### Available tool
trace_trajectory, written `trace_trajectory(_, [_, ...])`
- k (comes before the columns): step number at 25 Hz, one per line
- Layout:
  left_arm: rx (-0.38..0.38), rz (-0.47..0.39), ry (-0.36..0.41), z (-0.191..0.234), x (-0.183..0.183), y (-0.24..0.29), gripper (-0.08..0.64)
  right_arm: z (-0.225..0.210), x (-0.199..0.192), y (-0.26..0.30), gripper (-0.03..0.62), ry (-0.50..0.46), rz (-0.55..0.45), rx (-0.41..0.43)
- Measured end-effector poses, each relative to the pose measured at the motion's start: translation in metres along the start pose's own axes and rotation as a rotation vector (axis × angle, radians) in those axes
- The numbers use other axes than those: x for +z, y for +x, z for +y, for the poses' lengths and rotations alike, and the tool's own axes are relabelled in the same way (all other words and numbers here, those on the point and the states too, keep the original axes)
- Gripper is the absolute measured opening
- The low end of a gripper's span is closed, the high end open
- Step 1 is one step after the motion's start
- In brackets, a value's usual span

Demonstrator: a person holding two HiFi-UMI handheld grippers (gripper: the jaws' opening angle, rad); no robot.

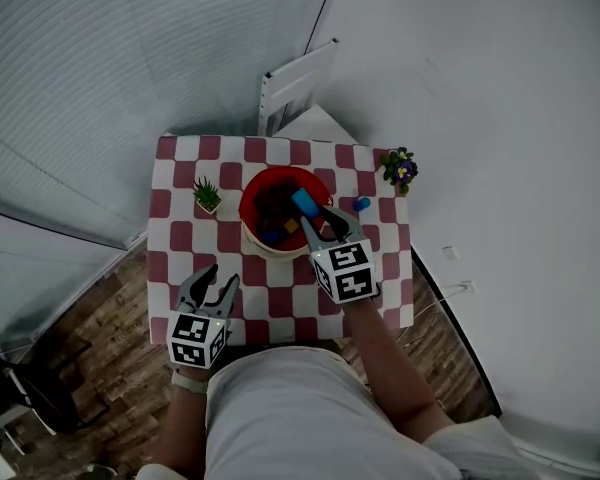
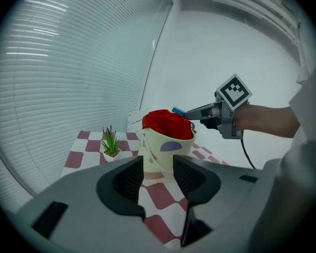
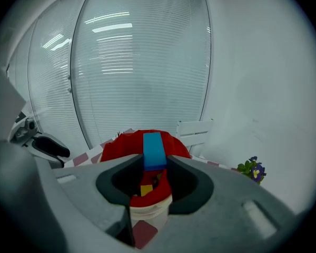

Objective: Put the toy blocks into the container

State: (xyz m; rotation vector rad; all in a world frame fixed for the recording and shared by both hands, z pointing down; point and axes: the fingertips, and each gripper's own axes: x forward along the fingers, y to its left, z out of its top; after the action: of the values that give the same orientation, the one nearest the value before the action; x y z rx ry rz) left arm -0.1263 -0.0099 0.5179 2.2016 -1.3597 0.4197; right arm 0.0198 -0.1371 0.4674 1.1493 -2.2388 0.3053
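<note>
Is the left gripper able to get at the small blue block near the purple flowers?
Probably not directly: the left gripper sits at the near left, and the red bucket and right gripper stand between it and the small blue block.

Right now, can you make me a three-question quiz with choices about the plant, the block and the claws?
1. Where is the small green plant?
A) on the table beside the bucket
B) inside the bucket
C) on the floor

2. What colour is the block in the right claw?
A) yellow
B) light blue
C) green

3. How is the left claw?
A) shut on a block
B) shut on the plant
C) open and empty

Answers:
1 A, because the head view shows its pot standing on the checked cloth next to the bucket.
2 B, because the right gripper view shows a light blue block pinched between the jaws, above the bucket.
3 C, because the left gripper view shows its jaws apart with only the table and the far bucket between them.
</note>
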Motion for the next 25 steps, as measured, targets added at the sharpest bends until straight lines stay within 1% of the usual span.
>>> trace_trajectory(5, [0.012, -0.004, -0.018, 0.007, 0.002, -0.001, 0.170, 0.008, 0.009, 0.019, 0.140, -0.044, 0.030, 0.032])
trace_trajectory(12, [0.011, -0.003, -0.022, 0.012, 0.003, -0.001, 0.169, 0.015, 0.008, 0.038, 0.140, -0.084, 0.095, 0.056])
trace_trajectory(19, [0.014, 0.005, -0.033, 0.020, -0.003, -0.004, 0.169, 0.021, 0.004, 0.051, 0.140, -0.104, 0.141, 0.061])
trace_trajectory(25, [0.016, 0.001, -0.043, 0.026, -0.007, -0.009, 0.169, 0.026, -0.003, 0.058, 0.141, -0.118, 0.147, 0.052])
